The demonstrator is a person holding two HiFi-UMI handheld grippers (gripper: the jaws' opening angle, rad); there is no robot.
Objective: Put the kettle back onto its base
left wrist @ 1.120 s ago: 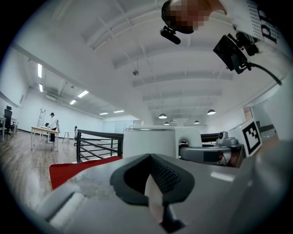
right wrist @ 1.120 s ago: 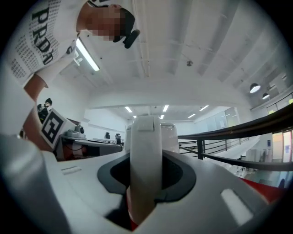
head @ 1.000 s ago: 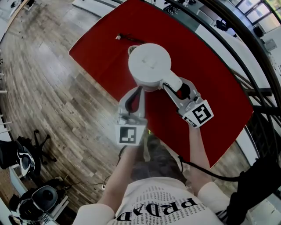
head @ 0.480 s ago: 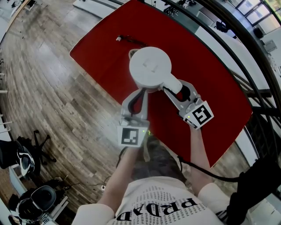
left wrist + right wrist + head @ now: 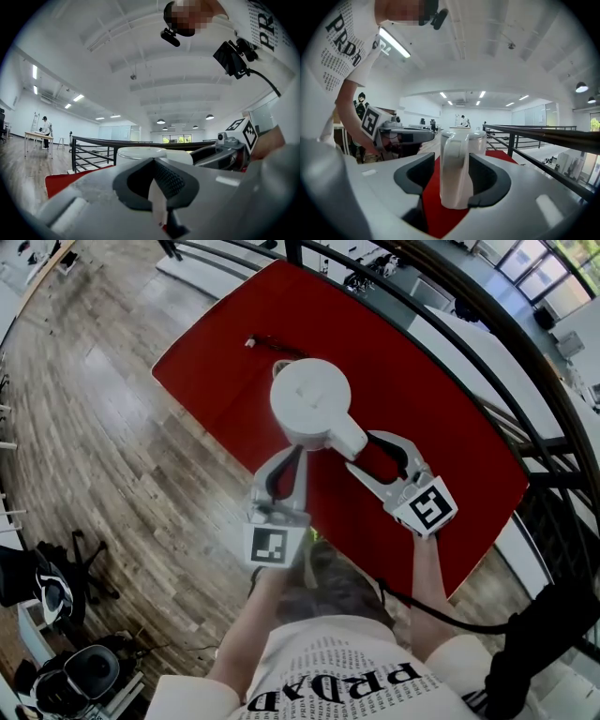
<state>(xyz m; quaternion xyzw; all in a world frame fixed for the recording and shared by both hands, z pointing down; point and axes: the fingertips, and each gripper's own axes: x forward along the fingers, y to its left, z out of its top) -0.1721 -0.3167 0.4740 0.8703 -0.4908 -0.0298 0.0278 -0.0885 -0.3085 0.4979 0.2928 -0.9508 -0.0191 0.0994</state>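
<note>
The white kettle (image 5: 309, 399) stands upright on the red table (image 5: 427, 399), its handle (image 5: 349, 435) pointing at me. No base shows apart from the kettle. My right gripper (image 5: 364, 451) is opening: the handle (image 5: 453, 168) stands between its spread jaws, with red table showing in the gap on one side. My left gripper (image 5: 300, 448) is shut, its tips at the kettle's near side, and whether they touch it I cannot tell. Over the left gripper (image 5: 152, 161), the kettle lid (image 5: 140, 152) shows just past the closed pads.
A black cord with a white plug (image 5: 267, 341) lies on the table beyond the kettle. A dark railing (image 5: 450, 343) runs along the table's far side. Wooden floor (image 5: 103, 427) lies to the left, with office chairs (image 5: 56, 587) at the lower left.
The right jaws have spread apart from the kettle handle and the right gripper has drawn back a little. The left gripper has shifted slightly and stays shut.
</note>
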